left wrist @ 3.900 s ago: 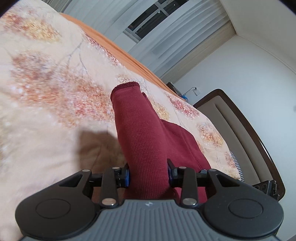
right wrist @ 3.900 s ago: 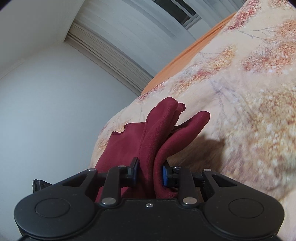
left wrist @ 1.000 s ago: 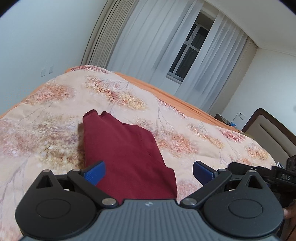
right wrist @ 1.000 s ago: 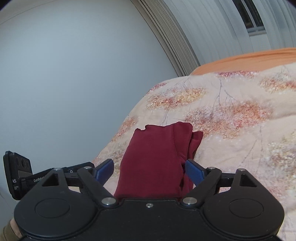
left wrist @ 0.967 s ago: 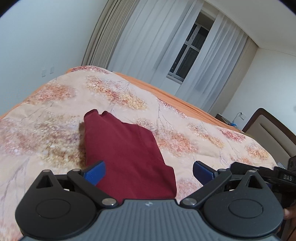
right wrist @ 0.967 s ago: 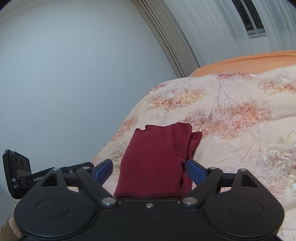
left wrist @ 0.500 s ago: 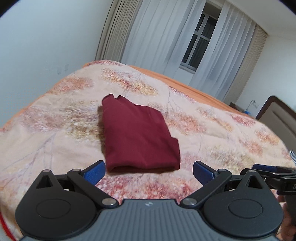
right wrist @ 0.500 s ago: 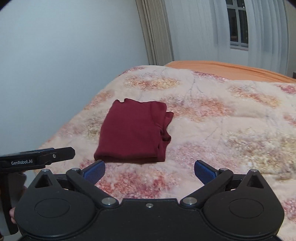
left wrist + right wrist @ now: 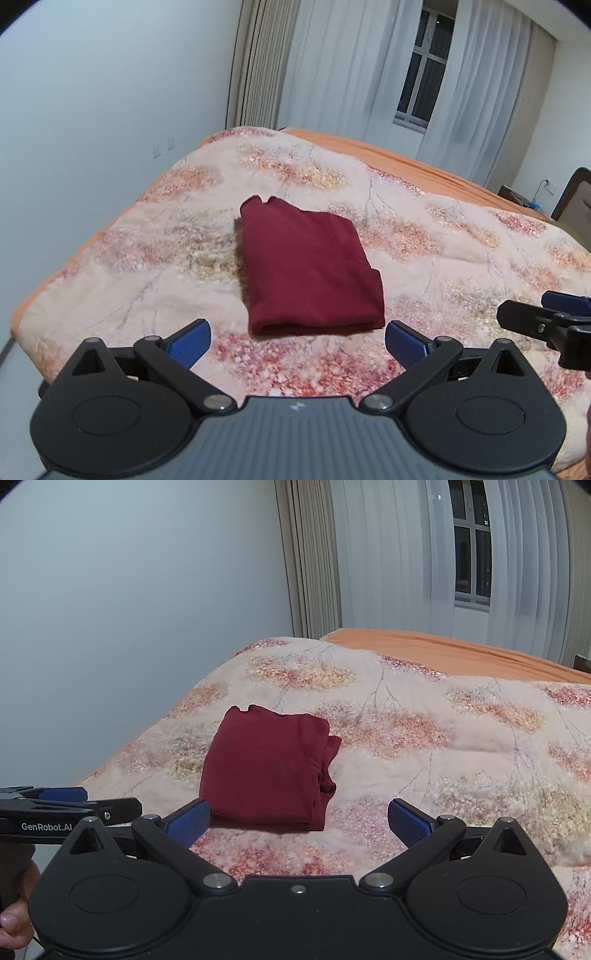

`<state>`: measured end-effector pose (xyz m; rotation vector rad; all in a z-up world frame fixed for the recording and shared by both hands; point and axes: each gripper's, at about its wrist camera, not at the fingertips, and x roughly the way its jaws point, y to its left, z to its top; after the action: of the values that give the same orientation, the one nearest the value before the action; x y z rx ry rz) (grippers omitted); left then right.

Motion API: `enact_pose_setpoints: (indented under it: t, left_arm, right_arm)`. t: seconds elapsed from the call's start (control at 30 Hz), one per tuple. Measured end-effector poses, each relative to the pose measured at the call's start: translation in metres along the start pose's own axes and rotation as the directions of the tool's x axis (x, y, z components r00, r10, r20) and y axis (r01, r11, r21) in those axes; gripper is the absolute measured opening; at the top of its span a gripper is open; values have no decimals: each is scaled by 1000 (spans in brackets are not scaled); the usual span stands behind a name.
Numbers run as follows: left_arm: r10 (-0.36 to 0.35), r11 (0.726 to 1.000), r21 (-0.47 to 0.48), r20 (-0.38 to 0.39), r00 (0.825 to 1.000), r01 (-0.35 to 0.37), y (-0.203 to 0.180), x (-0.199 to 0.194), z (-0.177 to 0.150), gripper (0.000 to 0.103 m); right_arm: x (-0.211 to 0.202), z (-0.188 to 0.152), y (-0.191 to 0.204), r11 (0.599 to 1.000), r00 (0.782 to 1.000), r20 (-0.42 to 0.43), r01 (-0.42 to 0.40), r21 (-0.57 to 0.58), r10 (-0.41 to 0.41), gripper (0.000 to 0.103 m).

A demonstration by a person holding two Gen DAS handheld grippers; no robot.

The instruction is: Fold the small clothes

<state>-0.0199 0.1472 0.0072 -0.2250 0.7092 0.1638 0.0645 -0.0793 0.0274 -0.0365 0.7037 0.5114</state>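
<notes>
Lying folded on the bed (image 9: 443, 236), the garment (image 9: 310, 269) looks finished; both tools, left (image 9: 297, 338) and right (image 9: 298, 818), hang wide and empty, near it. Next: probably fetching another piece.

Both wrist views look forward and slightly down over their own tool, held near the bed's (image 9: 461, 258) edge and facing the window (image 9: 472, 554). Both share the folded garment (image 9: 306, 269) mid-bed; each catches the other tool at its side.
</notes>
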Motion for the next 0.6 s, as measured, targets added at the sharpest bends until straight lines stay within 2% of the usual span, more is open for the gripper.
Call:
enact_pose_setpoints:
  t: [0.07,0.13,0.17,0.27,0.4,0.6]
  left_arm:
    - [-23,999,-29,13,1000,24,4,1,-1,102]
    - [-63,995,-78,-10,998,62,11,6,0,102]
    - [-60,994,-89,-16,998,58,12,8,0,102]
    - [-8,998,-57,-14,1000,8,9,12,-1,102]
    - [-26,998,-58,-12,1000,25,8,13,-1,102]
    - [-11,999,-31,-13,1000,11,2,14,-1,102]
  right_arm:
    - [1,0,1,1000,1000,-8,5,-2,-5,102]
    - [3,-1,2,1000,1000,-10,15,-9,-15,102]
    - [4,-1,2,1000,1000,-14,19,-8,-19,102]
    - [7,-2,1,1000,1000,-23,16,-1,-16,102]
    - [11,-3,-3,1000,999,-38,10,20,-10,102]
    - [12,-3,-5,1000,999,-36,16,26,-16,102]
